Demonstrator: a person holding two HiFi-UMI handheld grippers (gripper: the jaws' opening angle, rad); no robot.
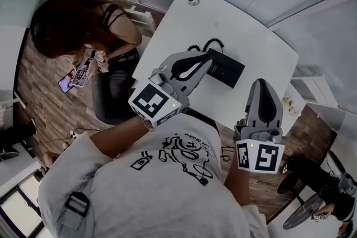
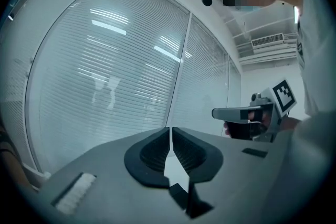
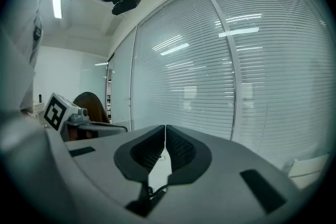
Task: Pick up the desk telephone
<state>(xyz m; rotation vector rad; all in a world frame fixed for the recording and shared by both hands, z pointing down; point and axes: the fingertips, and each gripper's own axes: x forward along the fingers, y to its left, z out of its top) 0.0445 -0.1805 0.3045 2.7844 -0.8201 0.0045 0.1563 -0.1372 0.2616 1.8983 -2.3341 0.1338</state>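
The black desk telephone lies flat on the white table, its coiled cord looping at its far left. My left gripper is shut with nothing in it, and its tip hovers at the phone's left edge. My right gripper is also shut and holds nothing, over the table's near edge to the right of the phone. In the left gripper view the jaws meet, with white table showing below them. In the right gripper view the jaws are pressed together above a bit of cord.
A seated person holding a mobile phone is left of the table. A small round fitting sits at the table's far corner. Glass walls with blinds stand behind the table. A white shelf unit is at the right.
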